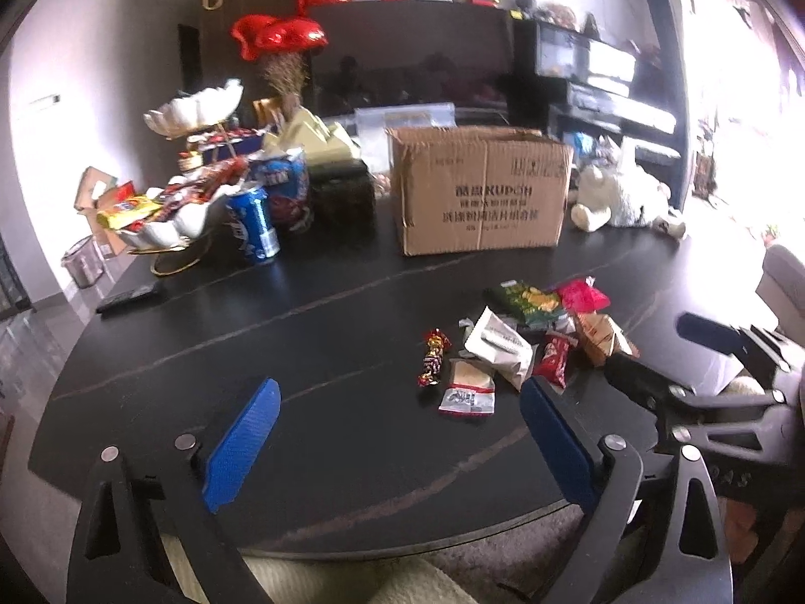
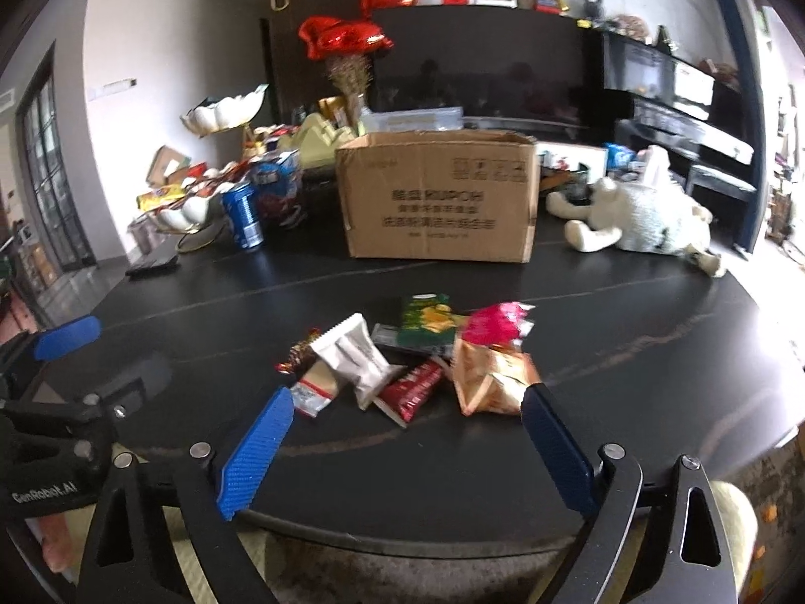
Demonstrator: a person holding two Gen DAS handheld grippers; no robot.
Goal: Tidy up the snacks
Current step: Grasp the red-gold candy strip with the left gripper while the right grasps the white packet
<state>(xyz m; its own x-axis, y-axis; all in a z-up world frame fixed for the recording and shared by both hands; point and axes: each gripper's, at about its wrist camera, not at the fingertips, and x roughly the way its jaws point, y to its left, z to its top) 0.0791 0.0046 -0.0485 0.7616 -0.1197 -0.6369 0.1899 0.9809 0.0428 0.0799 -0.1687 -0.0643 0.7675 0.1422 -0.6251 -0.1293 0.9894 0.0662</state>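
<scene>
1. The left gripper (image 1: pixel 397 448) is wide and empty above the dark table (image 1: pixel 312 312), with the snack pile (image 1: pixel 523 342) ahead on its right.
2. The right gripper (image 2: pixel 407 448) is also wide and empty, just before the same pile.
3. The cardboard box (image 2: pixel 437 196) stands behind the pile, open on top.
4. Risk: the packets overlap, so 1 grip may catch 2 packets or push the others away.
5. Risk: both grippers are close together and may collide at the pile.
</scene>
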